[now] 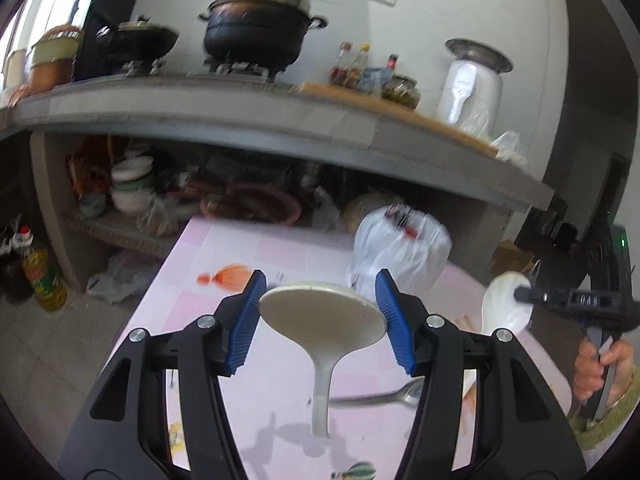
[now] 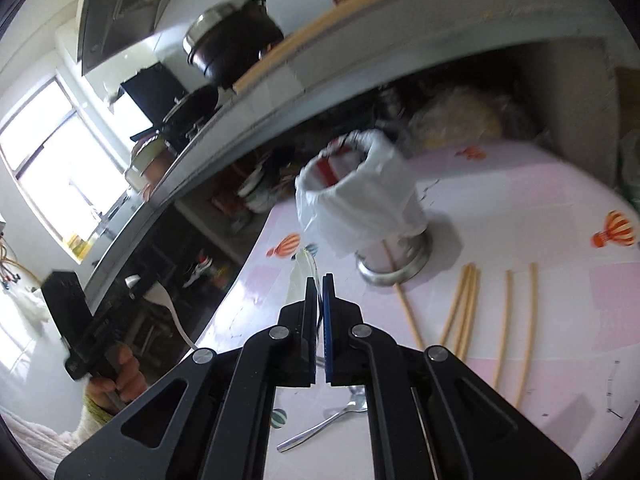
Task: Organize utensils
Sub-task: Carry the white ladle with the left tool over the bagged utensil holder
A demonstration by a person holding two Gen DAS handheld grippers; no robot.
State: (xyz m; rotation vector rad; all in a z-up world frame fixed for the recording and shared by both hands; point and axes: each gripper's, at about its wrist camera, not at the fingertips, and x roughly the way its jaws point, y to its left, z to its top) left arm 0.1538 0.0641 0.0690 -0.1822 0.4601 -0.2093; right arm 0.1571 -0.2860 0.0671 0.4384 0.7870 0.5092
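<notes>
Pink balloon-print tablecloth (image 2: 500,216) beside kitchen counter (image 1: 280,120)

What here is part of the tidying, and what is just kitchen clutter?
Part of the job: white paddle in left gripper, white spoon in right gripper, metal spoon, chopsticks, bag-lined holder.
Just lying about: pots, sauce bottles, bowls under the counter.

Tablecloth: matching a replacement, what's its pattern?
Pink and white checks with hot-air balloons on the tablecloth; right wrist view.
</notes>
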